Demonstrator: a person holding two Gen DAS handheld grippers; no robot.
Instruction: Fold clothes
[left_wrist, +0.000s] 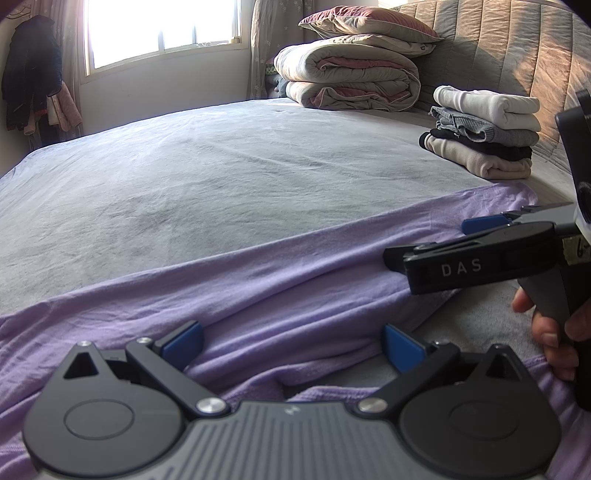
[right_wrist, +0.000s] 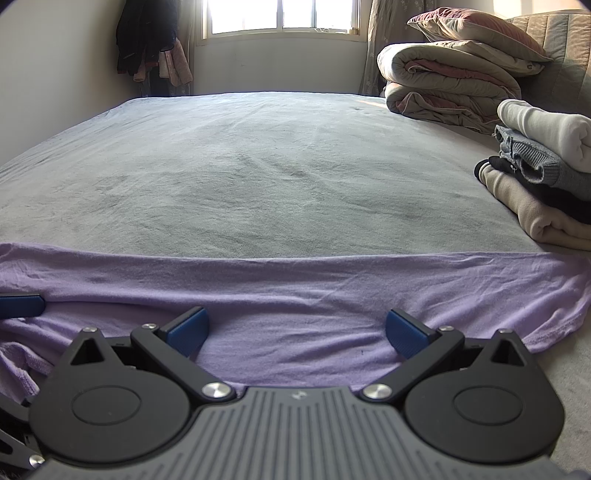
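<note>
I had both grippers low over the near edge of the bed (right_wrist: 258, 166), fingers spread wide and holding nothing. The purple garment (right_wrist: 295, 288) lay flat in a wide band along that near edge, creased lengthwise, its rounded end near the bed's right side. The left gripper (left_wrist: 293, 345) sat over a bunched, wrinkled section of the cloth; the blue pads (left_wrist: 184, 343) were just above the fabric, and I couldn't tell if they touched it. The right gripper (right_wrist: 297, 332) straddled a smoother stretch of the garment, also apart from any fold. In the left wrist view the right gripper came in from the right edge, with a hand (left_wrist: 554, 332) on its handle. A stack (left_wrist: 484, 136) of folded clothes sat at the far right of the bed, a rolled duvet (left_wrist: 347, 77) with a pillow (left_wrist: 365, 26) behind it at the far corner. Coats (right_wrist: 147, 40) hung by the window (right_wrist: 280, 16).
</note>
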